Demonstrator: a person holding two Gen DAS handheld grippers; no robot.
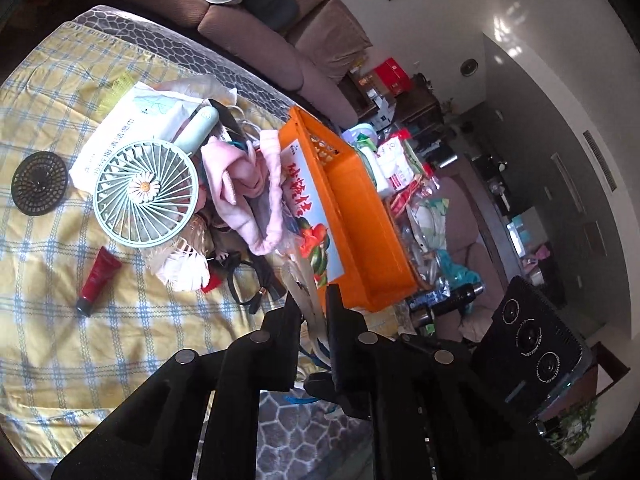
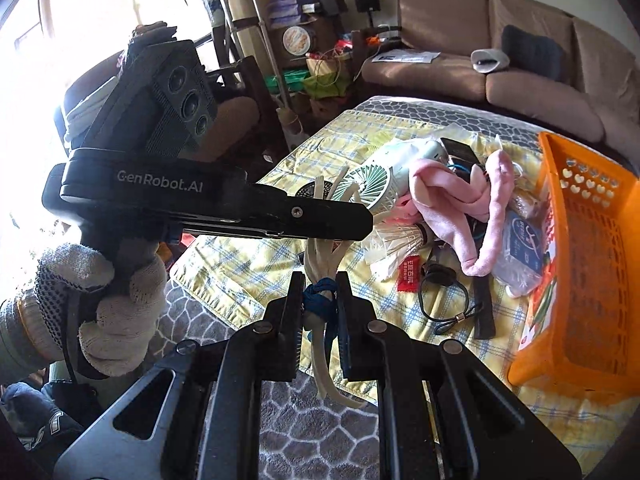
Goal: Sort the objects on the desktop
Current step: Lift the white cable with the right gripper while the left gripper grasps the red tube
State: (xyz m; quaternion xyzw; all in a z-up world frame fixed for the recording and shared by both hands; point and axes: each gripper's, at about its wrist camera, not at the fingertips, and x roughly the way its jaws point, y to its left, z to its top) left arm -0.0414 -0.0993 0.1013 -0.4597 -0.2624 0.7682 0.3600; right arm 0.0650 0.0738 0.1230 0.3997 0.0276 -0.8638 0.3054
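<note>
surface: yellow plaid cloth (image 1: pixel 120 320) over a grey patterned cover, brown sofa (image 2: pixel 520 76) behind
shapes: slotted orange basket (image 2: pixel 592 264), round green fan (image 1: pixel 146 194), soft pink towel (image 2: pixel 472 196)
bundle: pale strips (image 2: pixel 320 264) tied with blue cord
right gripper (image 2: pixel 319 300): clamped on the knot
left gripper (image 1: pixel 310 304): closing on the strips' ends; contact unclear

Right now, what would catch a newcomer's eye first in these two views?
Both grippers meet on one bundle of pale strips tied with blue cord: the right gripper is shut on its knot, while the left gripper has its fingers around the loose ends. Beyond them, a bright orange basket stands at the right of the yellow checked cloth, beside a mint-green handheld fan and a pink cloth.
</note>
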